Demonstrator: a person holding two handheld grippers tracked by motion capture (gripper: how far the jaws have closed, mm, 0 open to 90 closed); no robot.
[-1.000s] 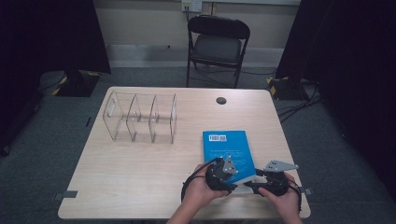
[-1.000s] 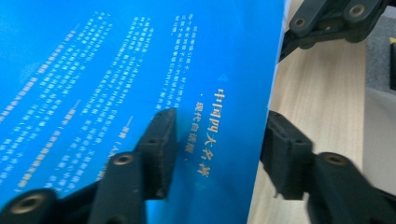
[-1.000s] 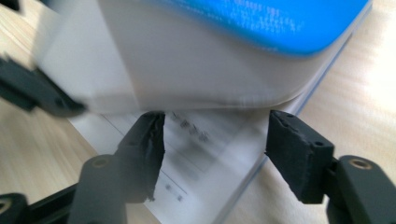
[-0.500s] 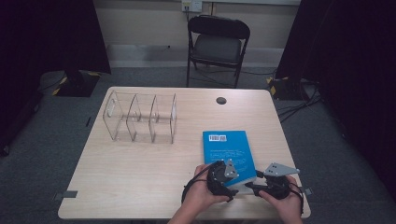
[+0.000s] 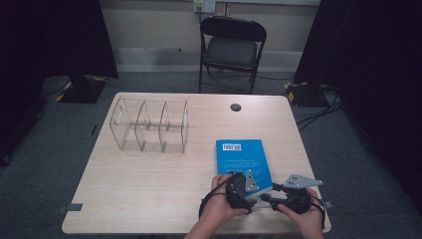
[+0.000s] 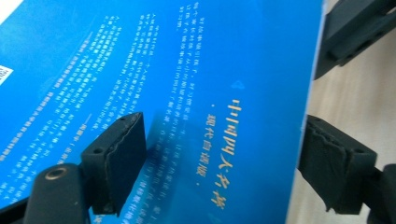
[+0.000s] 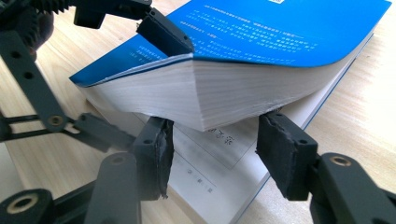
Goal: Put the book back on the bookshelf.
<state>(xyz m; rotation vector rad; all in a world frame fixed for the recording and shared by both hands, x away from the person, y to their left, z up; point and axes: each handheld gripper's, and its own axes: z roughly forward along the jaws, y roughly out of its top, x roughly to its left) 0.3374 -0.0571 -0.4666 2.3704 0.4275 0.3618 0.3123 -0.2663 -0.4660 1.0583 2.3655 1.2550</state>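
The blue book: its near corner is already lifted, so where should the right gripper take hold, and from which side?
Probably grip the raised block of pages at the blue book's near corner, coming in level from the table's near edge. There the pages bow up off the bottom leaves, leaving a gap beneath. The right gripper already sits at that gap with jaws apart, so one jaw might slide under the pages and the other over the cover.
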